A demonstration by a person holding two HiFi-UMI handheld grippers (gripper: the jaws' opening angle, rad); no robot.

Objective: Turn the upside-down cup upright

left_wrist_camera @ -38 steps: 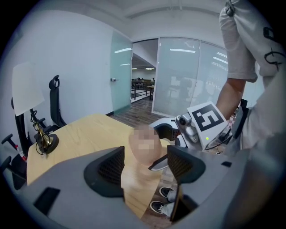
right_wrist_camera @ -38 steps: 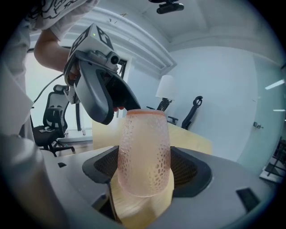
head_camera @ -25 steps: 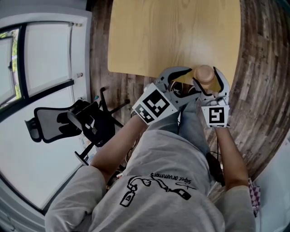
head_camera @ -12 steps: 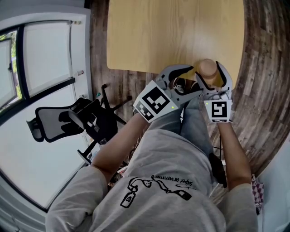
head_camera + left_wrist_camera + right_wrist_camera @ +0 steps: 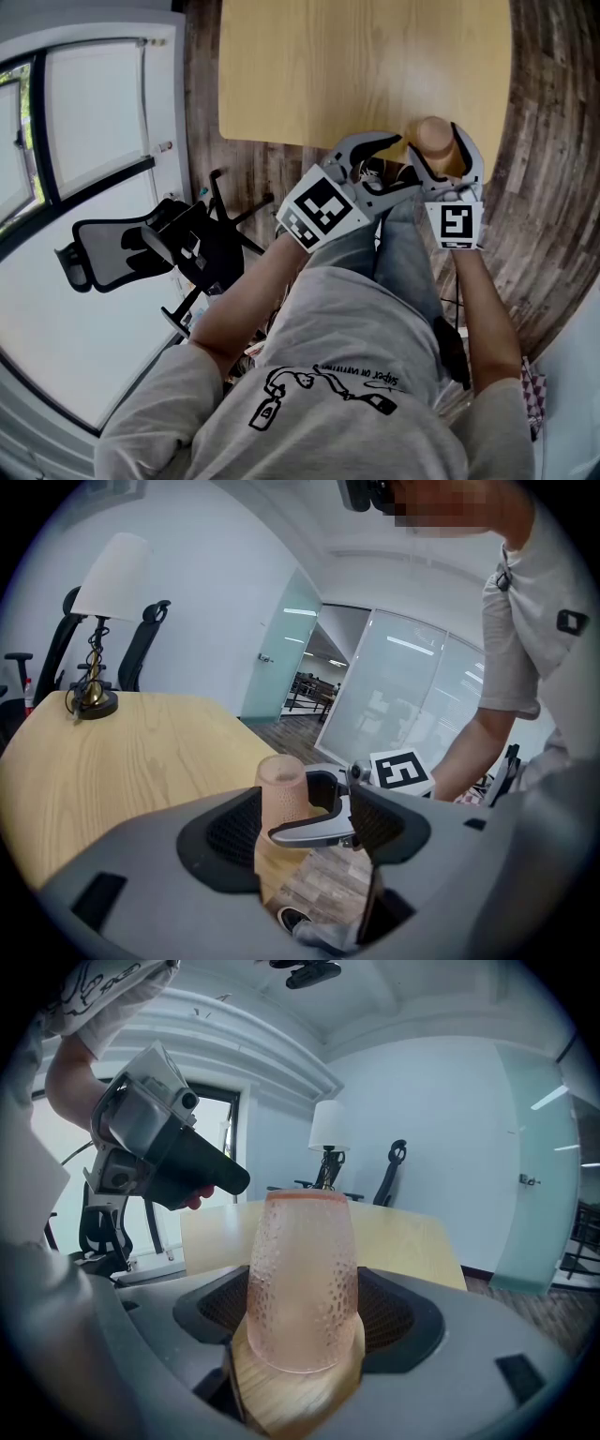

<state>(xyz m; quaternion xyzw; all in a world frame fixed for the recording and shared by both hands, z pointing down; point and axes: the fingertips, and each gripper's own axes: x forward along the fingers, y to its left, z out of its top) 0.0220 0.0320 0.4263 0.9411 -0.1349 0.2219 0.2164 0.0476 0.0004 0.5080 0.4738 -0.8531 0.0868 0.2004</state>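
A pink dimpled cup [image 5: 433, 137] stands upside down near the front edge of the wooden table [image 5: 356, 66]. My right gripper [image 5: 444, 150] reaches over that edge. Its jaws stand on either side of the cup, close to its walls, with a thin gap still showing. In the right gripper view the cup [image 5: 302, 1279] fills the space between the jaws, rim down on the wood. My left gripper [image 5: 394, 164] hovers just left of the cup, open and holding nothing. The left gripper view looks at the cup [image 5: 281, 794] with a finger of the right gripper [image 5: 323, 822] across it.
A table lamp [image 5: 98, 621] stands at the far end of the table. A black office chair [image 5: 141, 248] stands on the wooden floor to my left, by the glass wall. More chairs [image 5: 141, 649] stand behind the table. My legs are under the table's front edge.
My right gripper has slid forward so its jaws reach further around the cup. The left gripper stayed beside it. The cup has stayed standing in the same spot on the table.
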